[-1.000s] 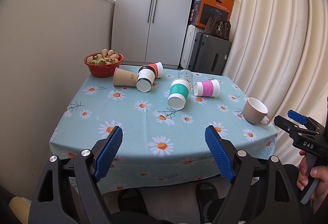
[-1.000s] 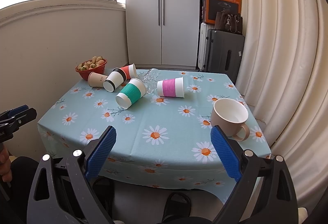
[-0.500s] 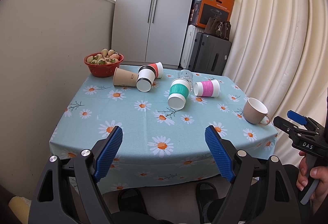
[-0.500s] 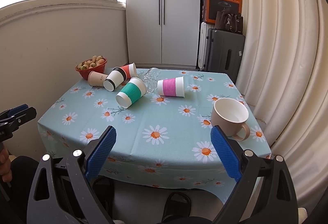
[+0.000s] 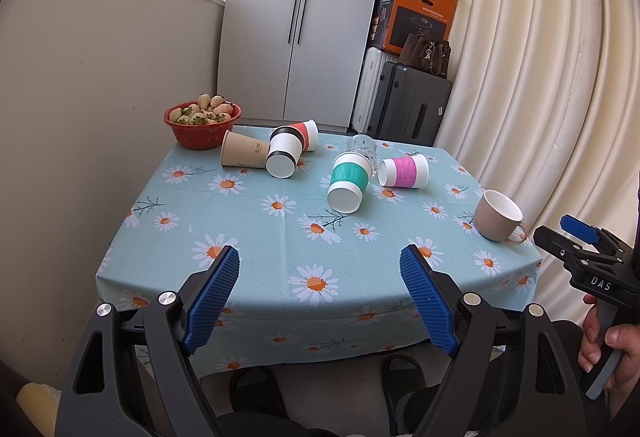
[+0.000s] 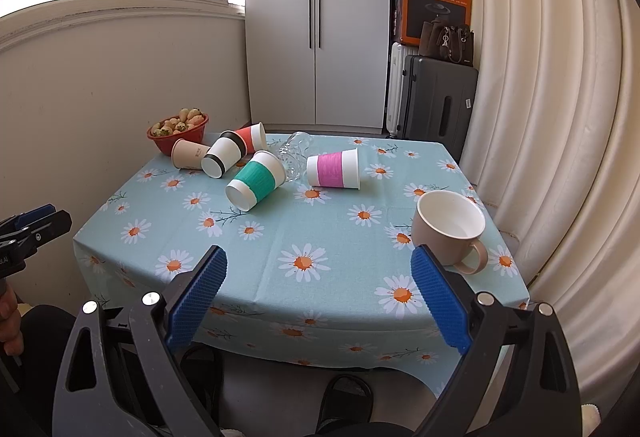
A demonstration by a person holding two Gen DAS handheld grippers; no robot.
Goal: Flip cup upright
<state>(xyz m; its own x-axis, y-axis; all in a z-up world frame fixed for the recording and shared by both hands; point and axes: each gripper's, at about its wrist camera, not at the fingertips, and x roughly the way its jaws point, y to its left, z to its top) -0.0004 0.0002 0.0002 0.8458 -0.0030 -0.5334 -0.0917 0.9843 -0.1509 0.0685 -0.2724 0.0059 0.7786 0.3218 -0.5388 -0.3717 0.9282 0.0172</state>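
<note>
Both tools hang short of the near edge of the bench [image 5: 256, 249], which wears a blue daisy cloth, and neither has anything to hold. The left gripper [image 5: 320, 293] has its blue-padded fingers [image 5: 212, 293] spread wide with only cloth showing between them, and the right gripper [image 6: 316, 293] is spread just as far, so both look ready to take a round body from either side. The cups lie toppled in a loose cluster toward the far half of the bench: a plain brown paper cup [image 5: 242, 155] on its side just in front of the red bowl of strawberries [image 5: 202, 123], a black-banded cup [image 5: 285, 156] leaning against a red cup [image 5: 306, 133] behind it, a green-sleeved cup [image 5: 347, 181] with its mouth toward the camera, a pink-sleeved cup [image 5: 404, 171] lying crosswise, and a clear glass [image 5: 362, 149] tipped between those two. A beige mug [image 6: 450, 231] sits near the right corner, tilted with its mouth toward the viewer and its handle on the near side; it lies just past the right gripper's right finger, so it seems the likeliest first target for that hand, though which cup is meant cannot be told. The wide spread suits the mug's broad body, and a grasp across its wall would probably leave room to roll it onto its base.
</note>
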